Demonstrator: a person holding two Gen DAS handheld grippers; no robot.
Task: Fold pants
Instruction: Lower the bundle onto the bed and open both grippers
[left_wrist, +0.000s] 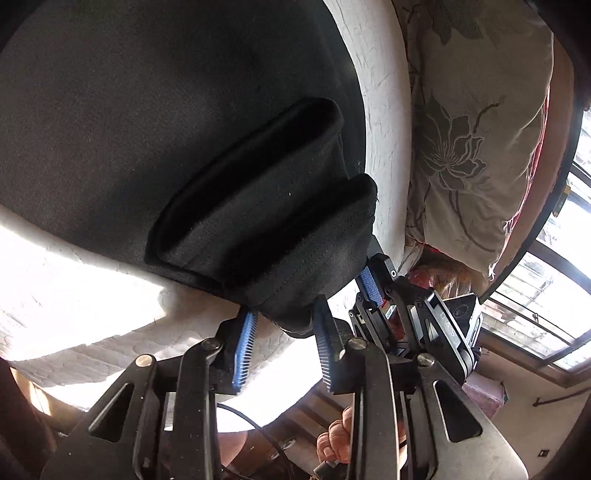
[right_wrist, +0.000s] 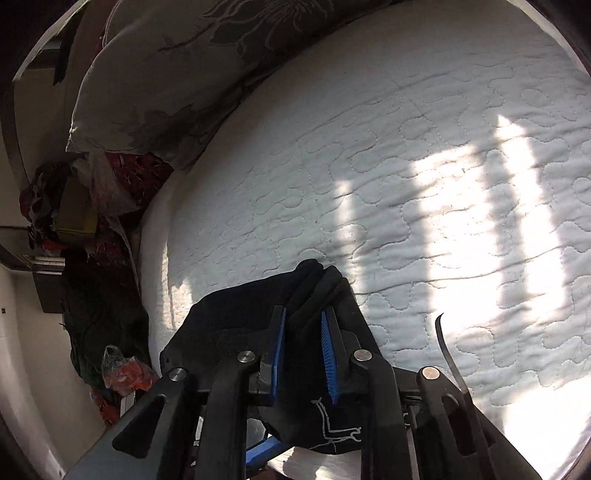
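Observation:
Black pants (left_wrist: 166, 110) lie spread on a white quilted mattress (left_wrist: 384, 110). Their near end is folded into thick ridges at the mattress edge. My left gripper (left_wrist: 286, 308) has a bunch of this dark cloth between its blue pads, which press on it from both sides. Just to the right, my right gripper (left_wrist: 365, 269) bites the neighbouring corner of the same end. In the right wrist view the right gripper (right_wrist: 304, 310) is shut on a folded wad of the pants (right_wrist: 229, 314), lifted over the mattress (right_wrist: 406, 184).
A floral pillow (left_wrist: 472, 129) (right_wrist: 177, 74) lies along the mattress side. Clothes and boxes (right_wrist: 55, 206) and a plastic bag (right_wrist: 122, 373) crowd the floor beside the bed. A window (left_wrist: 546, 295) is at the right. A person's hand (left_wrist: 336, 439) shows below the left gripper.

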